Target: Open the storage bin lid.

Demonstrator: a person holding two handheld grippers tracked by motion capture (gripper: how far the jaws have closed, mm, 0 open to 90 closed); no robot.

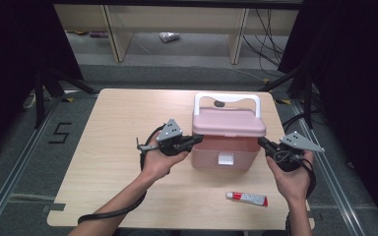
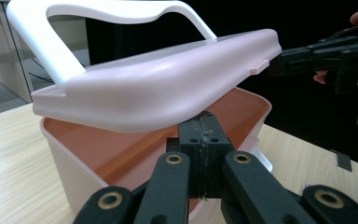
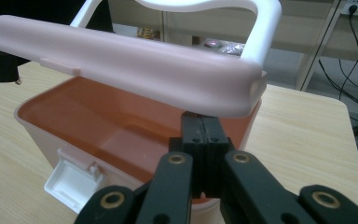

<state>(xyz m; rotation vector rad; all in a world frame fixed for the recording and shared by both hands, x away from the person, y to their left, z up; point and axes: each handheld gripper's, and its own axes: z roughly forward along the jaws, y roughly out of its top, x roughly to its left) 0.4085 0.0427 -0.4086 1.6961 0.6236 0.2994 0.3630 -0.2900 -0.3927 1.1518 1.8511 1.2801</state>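
Surface carries pink box right of centre. Lid raised, resting on my left tongs and right tongs, both closed, gripping nothing. Hinge side unclear, probably rear. Risk: lid slips off tips, drops shut. Tube lies loose in front.
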